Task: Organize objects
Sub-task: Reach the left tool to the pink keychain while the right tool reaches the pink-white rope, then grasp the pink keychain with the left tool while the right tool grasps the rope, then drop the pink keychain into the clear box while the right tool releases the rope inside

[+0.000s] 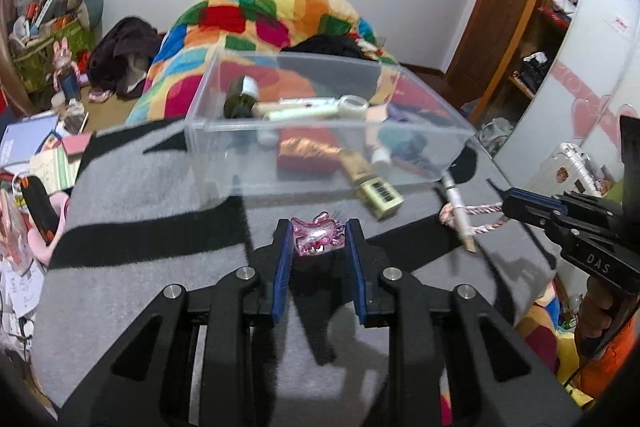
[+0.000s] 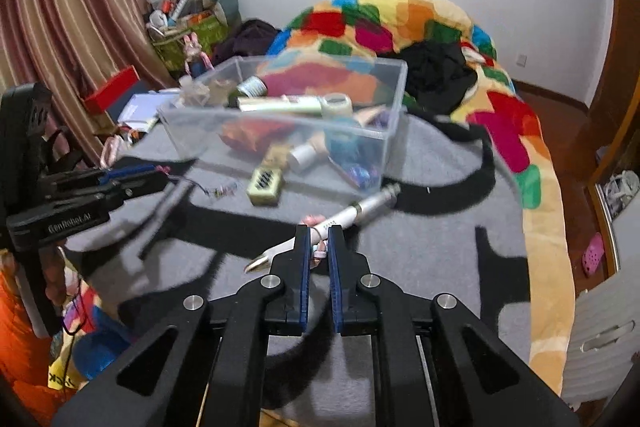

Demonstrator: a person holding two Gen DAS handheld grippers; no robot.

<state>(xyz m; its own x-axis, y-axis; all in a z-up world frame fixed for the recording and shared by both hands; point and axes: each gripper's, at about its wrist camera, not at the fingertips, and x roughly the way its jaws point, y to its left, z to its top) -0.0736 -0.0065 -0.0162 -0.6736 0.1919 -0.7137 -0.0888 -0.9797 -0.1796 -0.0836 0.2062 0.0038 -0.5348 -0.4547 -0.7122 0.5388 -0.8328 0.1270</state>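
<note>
Both tongs are clenched: left tongs (image 1: 318,241) grasp the pink charm (image 1: 318,239), right tongs (image 2: 319,241) the cord of the white pen (image 2: 352,215). The clear box (image 1: 224,125) lies straight ahead, just beyond both; the pen's long axis points toward it.

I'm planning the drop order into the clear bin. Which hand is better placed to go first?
Probably left. The left gripper holds a compact pink charm facing the clear bin. The right gripper's pen-like tool sticks out sideways and needs more care.

Box contents (image 1: 320,131) motion-blurred
</note>
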